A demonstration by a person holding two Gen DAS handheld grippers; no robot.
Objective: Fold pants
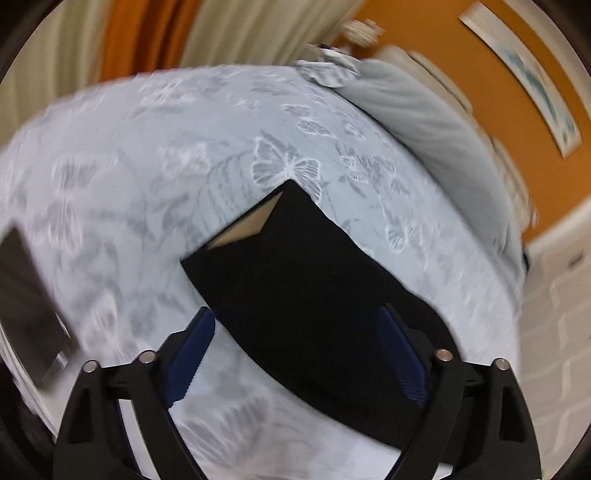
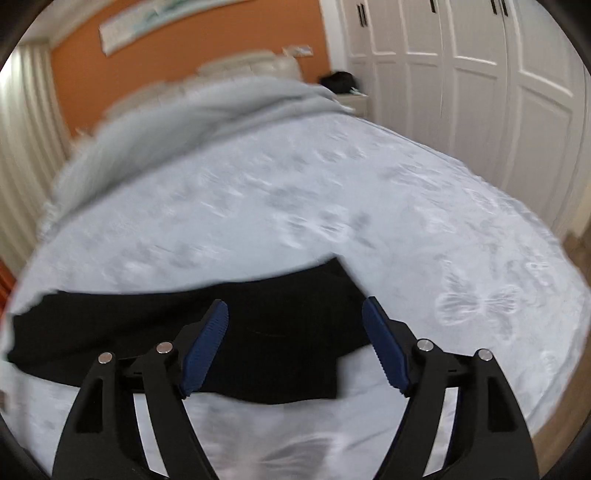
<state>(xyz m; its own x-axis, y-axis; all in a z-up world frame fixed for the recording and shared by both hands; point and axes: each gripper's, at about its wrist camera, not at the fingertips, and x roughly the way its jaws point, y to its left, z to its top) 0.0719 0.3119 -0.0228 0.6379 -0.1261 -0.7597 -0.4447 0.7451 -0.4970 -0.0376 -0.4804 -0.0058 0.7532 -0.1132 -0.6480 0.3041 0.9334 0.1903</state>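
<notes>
The black pants [image 1: 303, 280] lie folded into a flat band on a pale blue bedsheet [image 1: 184, 155] printed with butterflies. A tan lining shows at their far corner in the left wrist view. My left gripper [image 1: 295, 332] hangs above the pants with its blue pads [image 1: 192, 350] spread wide and nothing pinched between them. In the right wrist view the pants [image 2: 184, 325] stretch from the left edge to the middle. My right gripper [image 2: 295, 332] hovers over their right end, open, its pads [image 2: 384, 347] clear of the cloth.
A grey blanket [image 2: 192, 122] is bunched at the head of the bed. White wardrobe doors [image 2: 461, 74] stand on the right and a nightstand [image 2: 351, 99] by the headboard. Curtains [image 1: 221, 33] hang behind the bed. A dark flat object [image 1: 26, 302] lies at the left edge.
</notes>
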